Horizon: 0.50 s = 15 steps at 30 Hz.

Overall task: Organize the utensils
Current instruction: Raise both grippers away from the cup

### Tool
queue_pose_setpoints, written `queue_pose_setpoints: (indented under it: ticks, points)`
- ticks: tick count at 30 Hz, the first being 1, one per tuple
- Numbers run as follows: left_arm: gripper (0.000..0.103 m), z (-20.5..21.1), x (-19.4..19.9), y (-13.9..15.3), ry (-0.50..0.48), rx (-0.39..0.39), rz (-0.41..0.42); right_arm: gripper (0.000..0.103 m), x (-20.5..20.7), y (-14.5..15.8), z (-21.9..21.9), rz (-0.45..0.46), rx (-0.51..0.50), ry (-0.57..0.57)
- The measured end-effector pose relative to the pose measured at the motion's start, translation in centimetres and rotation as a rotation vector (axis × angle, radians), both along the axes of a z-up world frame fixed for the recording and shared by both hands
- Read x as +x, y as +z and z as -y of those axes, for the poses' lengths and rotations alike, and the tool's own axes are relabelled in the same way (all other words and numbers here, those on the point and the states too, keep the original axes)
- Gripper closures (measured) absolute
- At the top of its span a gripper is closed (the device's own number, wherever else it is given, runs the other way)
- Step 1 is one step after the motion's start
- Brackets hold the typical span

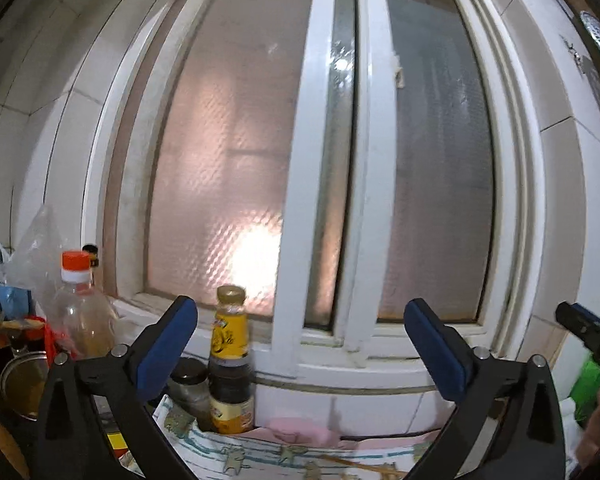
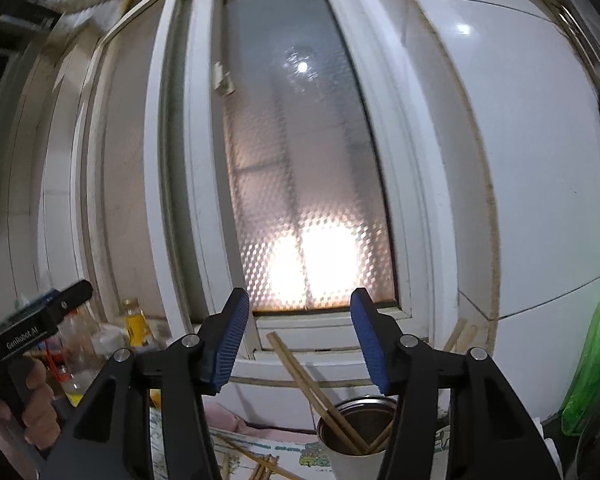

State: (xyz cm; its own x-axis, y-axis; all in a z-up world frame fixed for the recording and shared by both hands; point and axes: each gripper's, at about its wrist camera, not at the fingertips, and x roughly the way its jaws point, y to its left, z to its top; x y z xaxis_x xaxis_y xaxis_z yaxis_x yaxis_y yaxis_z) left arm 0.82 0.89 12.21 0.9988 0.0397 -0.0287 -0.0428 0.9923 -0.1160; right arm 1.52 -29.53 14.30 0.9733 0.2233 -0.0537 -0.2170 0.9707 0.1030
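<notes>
Two grippers are showing, one per hand. The left gripper [image 1: 300, 344] is pointing level at the frosted window [image 1: 228, 152], its jaws standing wide apart with nothing between them. The right gripper [image 2: 300, 340] is facing the same window, its jaws partly apart and gripping nothing.

One steel cup [image 2: 354, 432] is sitting on the counter just below the right gripper. Two chopsticks [image 2: 300, 376] are leaning out of it to the upper left, their tips reaching up to the window sill; one more stick is showing inside it at the right rim. Two further stick ends [image 2: 462, 334] are poking up behind the right finger, against the wall tile; what they are standing in is hidden.

Loose chopsticks [image 2: 260, 464] are lying on a patterned cloth [image 1: 260, 456] spread over the counter, to the left of the cup. Their count cannot be told, since the gripper bodies are covering part of them.

At the left, bottles are crowding the sill: a yellow-labelled sauce bottle [image 1: 230, 360] with a gold cap, a dark-lidded jar [image 1: 188, 388] just beside it, and a clear bottle [image 1: 82, 312] with an orange cap. A pink cloth [image 1: 300, 432] is lying behind the patterned one. A green plastic bag [image 2: 592, 364] is hanging at the right edge.
</notes>
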Motion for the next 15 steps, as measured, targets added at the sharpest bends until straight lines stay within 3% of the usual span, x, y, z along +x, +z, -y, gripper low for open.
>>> queue_pose_setpoints:
  ticks: [9,15]
  points:
    - [0.000,-3.9,3.6,-3.6,0.010,-0.151,-0.166,0.036,1.0,-1.2,-2.2,-0.040,-0.055,0.020]
    - [0.000,-4.7,5.5,-5.1,0.114,-0.100,-0.209,0.024,1.9,-2.2,-3.2,-0.069,-0.040,0.027]
